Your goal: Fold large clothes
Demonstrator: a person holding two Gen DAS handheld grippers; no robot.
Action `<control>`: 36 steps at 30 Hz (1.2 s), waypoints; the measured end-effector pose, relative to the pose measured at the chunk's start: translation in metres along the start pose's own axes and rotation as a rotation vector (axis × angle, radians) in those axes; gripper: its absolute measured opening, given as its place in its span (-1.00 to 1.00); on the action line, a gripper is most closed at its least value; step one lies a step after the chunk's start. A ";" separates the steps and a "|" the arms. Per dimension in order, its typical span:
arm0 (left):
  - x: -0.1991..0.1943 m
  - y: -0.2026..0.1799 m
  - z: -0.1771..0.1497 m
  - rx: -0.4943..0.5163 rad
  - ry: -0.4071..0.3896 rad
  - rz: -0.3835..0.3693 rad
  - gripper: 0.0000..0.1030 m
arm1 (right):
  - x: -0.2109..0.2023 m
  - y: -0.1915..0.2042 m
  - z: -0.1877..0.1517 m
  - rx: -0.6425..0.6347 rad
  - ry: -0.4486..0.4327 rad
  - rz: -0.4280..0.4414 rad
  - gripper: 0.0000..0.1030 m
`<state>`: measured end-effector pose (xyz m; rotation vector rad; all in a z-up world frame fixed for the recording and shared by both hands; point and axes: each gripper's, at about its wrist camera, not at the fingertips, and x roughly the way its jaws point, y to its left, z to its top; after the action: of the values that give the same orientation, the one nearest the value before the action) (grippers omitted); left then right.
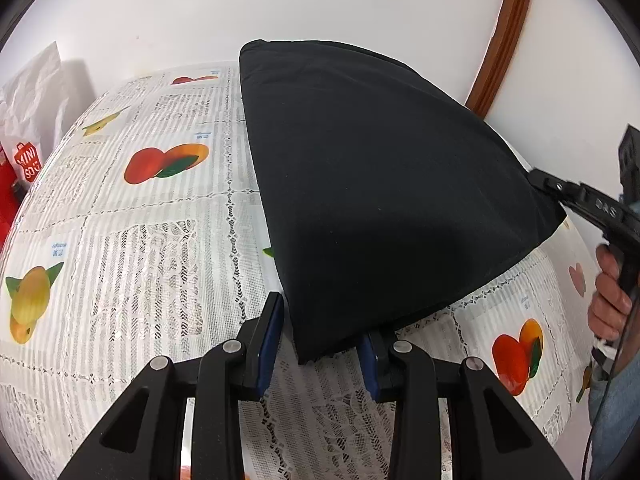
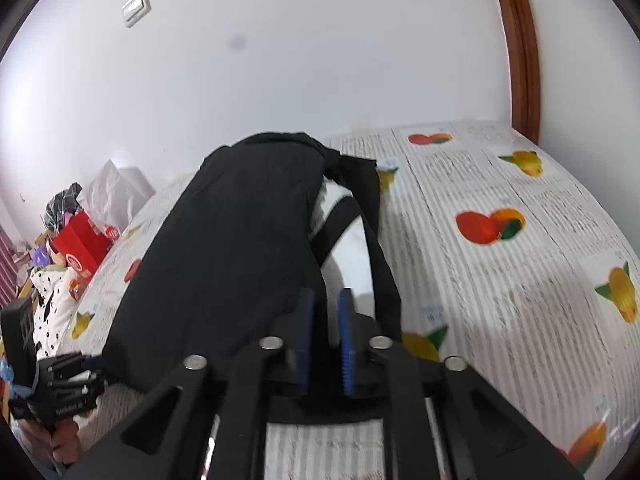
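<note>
The folded black garment (image 1: 372, 184) lies on the fruit-print tablecloth (image 1: 132, 240), long axis running away from both grippers; its near corner sits between the left gripper (image 1: 318, 344)'s part-open jaws, unpinched, while the right gripper (image 2: 326, 344) stands narrowly open at its right edge, seemingly gripping nothing

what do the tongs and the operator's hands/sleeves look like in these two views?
Both tongs are matte black plastic with angular linkage arms, silver round pivot pins and blue ribbed pads: left tongs, right tongs. The right unit's side carries pale lettering, and a thin black cable hangs past the hand on its black handle. The sleeve is blue denim.
</note>
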<state>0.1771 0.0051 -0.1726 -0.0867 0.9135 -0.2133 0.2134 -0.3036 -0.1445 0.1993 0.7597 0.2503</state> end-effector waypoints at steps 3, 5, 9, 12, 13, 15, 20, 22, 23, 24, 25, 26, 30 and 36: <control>0.000 -0.002 0.000 0.002 0.001 0.010 -0.37 | -0.004 -0.004 -0.010 0.008 0.001 -0.006 -0.30; 0.001 -0.002 0.001 -0.007 0.006 0.011 -0.37 | 0.001 -0.004 -0.013 0.004 0.022 -0.019 -0.34; 0.001 0.001 0.002 -0.027 0.010 -0.002 -0.37 | -0.001 -0.001 -0.014 -0.035 0.004 -0.017 -0.96; 0.000 0.003 0.001 -0.039 0.007 -0.007 -0.37 | -0.014 -0.009 -0.015 0.023 -0.042 0.036 -0.98; 0.000 0.003 0.000 -0.042 0.008 -0.007 -0.37 | -0.016 -0.010 -0.016 0.021 -0.043 0.032 -0.98; -0.003 0.005 0.000 -0.051 0.014 -0.009 -0.37 | -0.021 -0.008 -0.018 -0.007 -0.047 -0.003 -0.99; -0.016 0.011 -0.008 -0.060 0.023 -0.021 -0.37 | -0.038 -0.020 -0.023 0.008 -0.032 -0.042 -0.95; -0.022 0.014 -0.013 -0.060 0.021 -0.027 -0.37 | -0.045 -0.023 -0.028 -0.002 -0.021 -0.067 -0.95; -0.025 0.015 -0.016 -0.061 0.018 -0.030 -0.37 | -0.047 -0.024 -0.030 -0.010 -0.015 -0.075 -0.95; -0.029 0.017 -0.018 -0.062 0.014 -0.031 -0.37 | -0.049 -0.024 -0.034 -0.025 -0.001 -0.080 -0.91; -0.033 0.018 -0.020 -0.064 0.006 -0.035 -0.37 | -0.049 -0.023 -0.036 -0.035 0.014 -0.083 -0.88; -0.035 0.019 -0.020 -0.064 -0.001 -0.041 -0.36 | -0.047 -0.022 -0.039 -0.048 0.032 -0.087 -0.78; -0.050 0.019 -0.018 -0.068 -0.047 -0.065 -0.35 | -0.035 -0.012 -0.048 -0.108 0.079 -0.109 -0.66; -0.055 0.019 -0.007 -0.064 -0.081 -0.052 -0.30 | -0.032 -0.008 -0.049 -0.099 0.072 -0.098 -0.61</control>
<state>0.1422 0.0360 -0.1375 -0.1776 0.8383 -0.2276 0.1577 -0.3163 -0.1603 0.0590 0.8238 0.2024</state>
